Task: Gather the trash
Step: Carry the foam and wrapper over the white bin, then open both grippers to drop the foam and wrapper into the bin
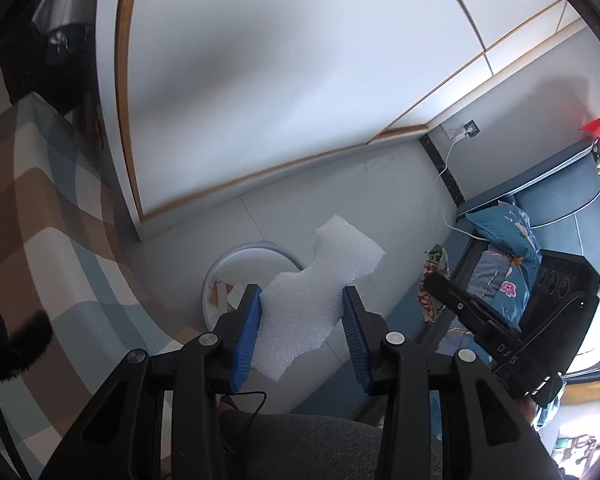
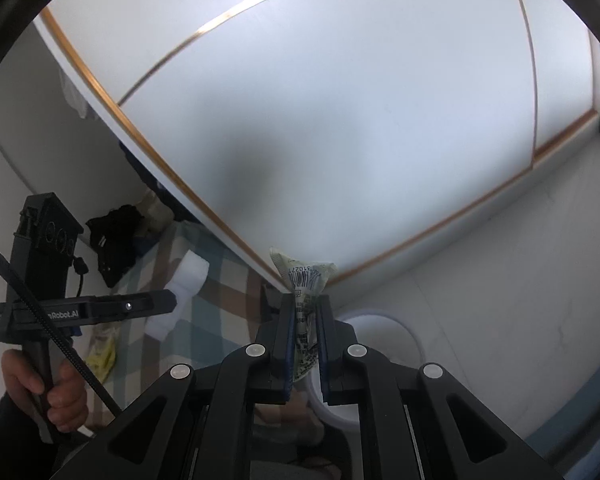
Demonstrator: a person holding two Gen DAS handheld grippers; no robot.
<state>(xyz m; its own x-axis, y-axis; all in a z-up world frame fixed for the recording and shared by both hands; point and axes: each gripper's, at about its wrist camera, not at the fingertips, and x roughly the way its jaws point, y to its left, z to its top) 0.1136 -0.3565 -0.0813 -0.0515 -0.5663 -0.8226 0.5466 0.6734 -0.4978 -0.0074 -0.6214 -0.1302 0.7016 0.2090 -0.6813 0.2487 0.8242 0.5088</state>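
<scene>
Both clamped: foam sheet [image 1: 314, 300] left tool [image 1: 303, 300], wrapper [image 2: 305, 292] right tool [image 2: 305, 310]

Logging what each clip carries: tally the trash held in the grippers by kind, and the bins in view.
White foam piece, clamped in the left gripper: 1
Crumpled printed wrapper, pinched in the right gripper: 1
White round bin on the floor below: 1
Total: 3 things, 2 of them held trash

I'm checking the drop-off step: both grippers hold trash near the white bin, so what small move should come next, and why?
Probably bring the left gripper down over the white bin, then open it. It grips a foam piece beside the rim, and scraps already lie inside. The right gripper, shut on a wrapper, can follow.
</scene>
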